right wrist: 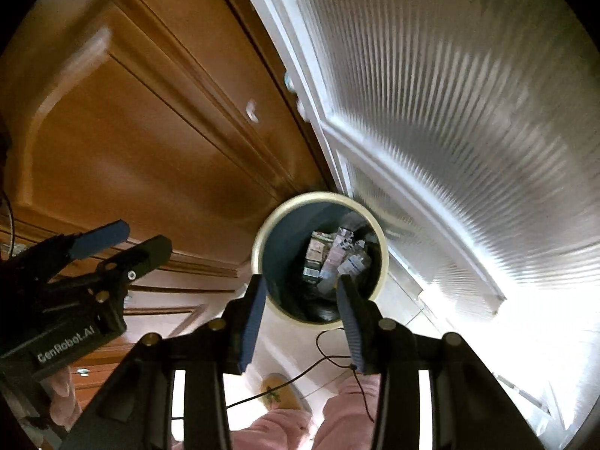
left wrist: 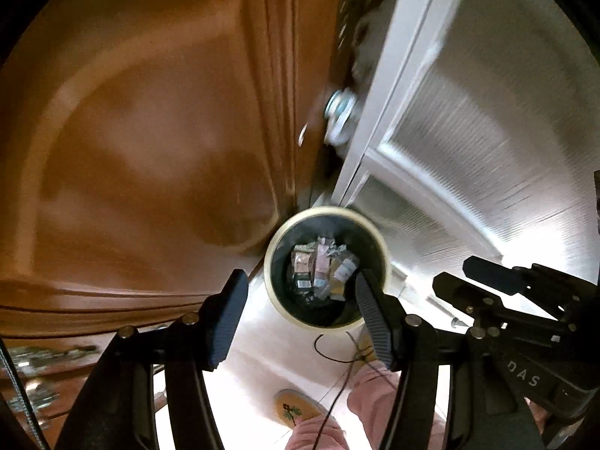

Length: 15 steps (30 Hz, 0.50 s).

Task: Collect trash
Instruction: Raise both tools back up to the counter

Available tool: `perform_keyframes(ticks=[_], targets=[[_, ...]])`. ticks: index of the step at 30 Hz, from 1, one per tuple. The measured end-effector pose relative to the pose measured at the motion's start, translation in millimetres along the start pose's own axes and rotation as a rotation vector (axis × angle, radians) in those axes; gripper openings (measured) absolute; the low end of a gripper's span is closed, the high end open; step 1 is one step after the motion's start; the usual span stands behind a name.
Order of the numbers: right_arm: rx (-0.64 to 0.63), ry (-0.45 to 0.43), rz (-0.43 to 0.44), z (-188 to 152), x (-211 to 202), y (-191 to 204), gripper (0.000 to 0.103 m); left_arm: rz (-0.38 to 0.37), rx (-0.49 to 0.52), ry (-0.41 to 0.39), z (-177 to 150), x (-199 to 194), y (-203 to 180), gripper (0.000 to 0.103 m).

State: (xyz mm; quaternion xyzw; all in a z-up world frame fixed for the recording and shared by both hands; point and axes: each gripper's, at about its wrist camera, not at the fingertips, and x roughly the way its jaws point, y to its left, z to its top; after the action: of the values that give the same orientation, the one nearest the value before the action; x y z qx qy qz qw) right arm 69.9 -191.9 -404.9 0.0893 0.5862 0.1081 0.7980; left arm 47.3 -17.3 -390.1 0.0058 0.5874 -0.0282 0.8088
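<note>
Bin (left wrist: pixel 328 268), round, cream-rimmed, dark inside, on pale floor (left wrist: pixel 258 341) between wooden door (left wrist: pixel 150 131) and ribbed glass door (left wrist: pixel 487 131), holding crumpled wrappers (left wrist: pixel 322 270); left gripper (left wrist: pixel 296 318) and right gripper (right wrist: pixel 300 322) above, fingers spread, empty

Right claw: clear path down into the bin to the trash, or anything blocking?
Probably yes. The right claw is open and empty above the bin, whose mouth is uncovered with the trash showing at the bottom. The left claw sits off to the side. Depth may limit reach.
</note>
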Motion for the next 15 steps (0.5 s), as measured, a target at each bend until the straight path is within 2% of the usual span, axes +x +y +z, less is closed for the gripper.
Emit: perform_keyframes(ticks=[15], targets=[[-0.047,-0.176,0.074,33.6,-195.9,38.9,0.040,-0.009,0.048,-0.173,43.5,-190.5,-17.8,0.073]])
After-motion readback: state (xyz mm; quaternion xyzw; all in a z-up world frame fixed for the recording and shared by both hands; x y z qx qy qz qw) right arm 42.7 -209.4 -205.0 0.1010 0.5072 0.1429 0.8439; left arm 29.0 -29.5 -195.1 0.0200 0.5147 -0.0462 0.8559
